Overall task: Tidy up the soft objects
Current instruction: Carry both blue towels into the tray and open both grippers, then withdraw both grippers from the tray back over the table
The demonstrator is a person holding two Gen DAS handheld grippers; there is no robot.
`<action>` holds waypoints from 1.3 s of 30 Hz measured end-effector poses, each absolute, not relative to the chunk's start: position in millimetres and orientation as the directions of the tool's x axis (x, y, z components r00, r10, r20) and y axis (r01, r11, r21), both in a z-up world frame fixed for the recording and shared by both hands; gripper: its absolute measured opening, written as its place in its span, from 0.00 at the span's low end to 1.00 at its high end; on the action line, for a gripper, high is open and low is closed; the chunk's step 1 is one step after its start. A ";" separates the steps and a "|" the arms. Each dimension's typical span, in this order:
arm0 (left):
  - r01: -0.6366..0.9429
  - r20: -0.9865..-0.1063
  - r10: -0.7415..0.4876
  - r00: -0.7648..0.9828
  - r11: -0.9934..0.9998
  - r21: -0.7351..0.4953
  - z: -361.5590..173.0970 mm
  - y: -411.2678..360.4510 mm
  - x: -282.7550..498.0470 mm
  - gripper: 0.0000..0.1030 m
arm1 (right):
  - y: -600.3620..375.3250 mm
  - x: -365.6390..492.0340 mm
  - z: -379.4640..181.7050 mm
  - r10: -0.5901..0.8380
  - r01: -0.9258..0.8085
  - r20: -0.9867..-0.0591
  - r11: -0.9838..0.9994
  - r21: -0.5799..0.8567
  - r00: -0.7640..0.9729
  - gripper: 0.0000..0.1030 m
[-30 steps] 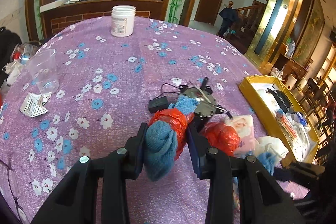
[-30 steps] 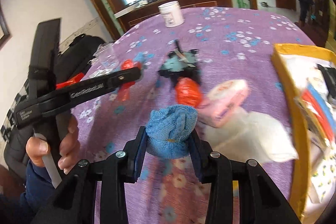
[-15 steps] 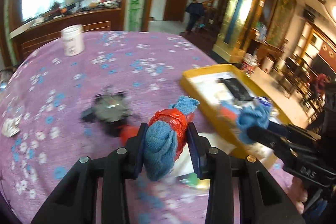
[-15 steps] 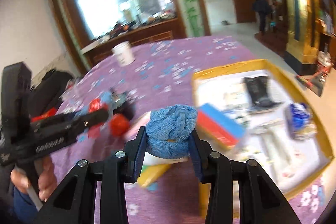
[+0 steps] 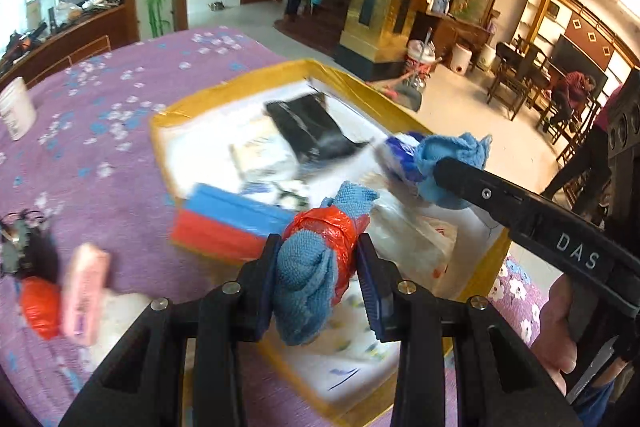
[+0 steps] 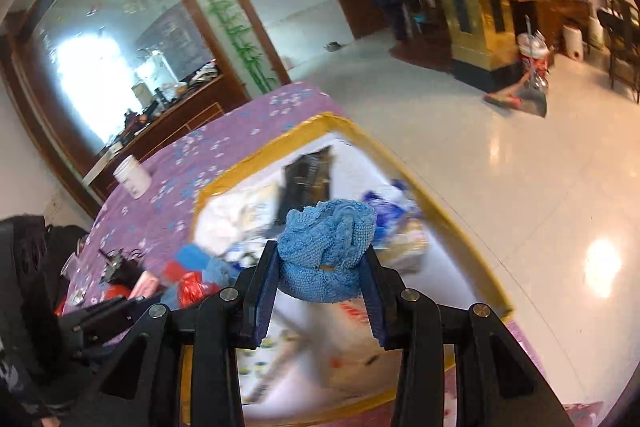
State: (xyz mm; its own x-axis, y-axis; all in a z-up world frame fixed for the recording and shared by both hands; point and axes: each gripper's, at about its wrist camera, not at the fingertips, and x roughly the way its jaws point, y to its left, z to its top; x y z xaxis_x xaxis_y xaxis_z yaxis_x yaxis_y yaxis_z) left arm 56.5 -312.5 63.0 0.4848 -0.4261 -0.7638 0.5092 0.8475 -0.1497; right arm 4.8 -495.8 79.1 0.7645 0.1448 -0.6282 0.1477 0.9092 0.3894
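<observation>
Left wrist view: left gripper [image 5: 316, 281] jaws clamping red-wrapped cloth [image 5: 316, 259], right gripper [image 6: 320, 291] jaws blue cloth [image 6: 328, 247].

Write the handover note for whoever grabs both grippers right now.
Left gripper: shut on a blue cloth bundle wrapped in red plastic, held over the near end of the yellow-rimmed tray.
Right gripper: shut on a plain blue cloth ball, also over the tray.
Tray already holds a black pouch, a red-and-blue block and white bags.
On the purple cloth beside the tray: a red plastic wad, a pink pack and a white soft bag.
Done: both bundles picked up and over the tray.
Left: release both, then probably the rest.
</observation>
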 end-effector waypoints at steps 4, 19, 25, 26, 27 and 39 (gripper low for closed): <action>0.527 -0.767 -0.416 0.489 0.841 -0.121 53.2 -327.9 51.2 0.35 | -500.5 10.2 69.8 0.156 0.152 -0.635 0.903 0.403 0.756 0.43; 0.534 -0.692 -0.432 0.579 0.842 -0.080 51.3 -319.1 40.8 0.84 | -495.9 10.2 70.0 0.154 0.125 -0.555 0.893 0.433 0.818 0.77; 0.528 -0.624 -0.427 0.654 0.849 -0.028 63.9 -317.0 27.6 0.85 | -488.5 -16.9 95.7 0.177 0.056 -0.462 0.893 0.447 0.869 0.78; 0.527 -0.617 -0.427 0.661 0.850 -0.024 65.6 -316.6 25.8 0.85 | -485.5 -23.1 100.9 0.165 0.050 -0.447 0.900 0.432 0.879 0.78; 0.526 -0.612 -0.427 0.666 0.850 -0.022 67.0 -316.2 24.5 0.85 | -483.0 -28.3 105.1 0.156 0.045 -0.433 0.907 0.418 0.888 0.78; 0.501 -0.564 -0.429 0.705 0.865 -0.032 100.5 -286.0 -2.6 0.92 | -466.2 -86.0 141.6 0.035 0.062 -0.290 0.946 0.317 0.957 0.78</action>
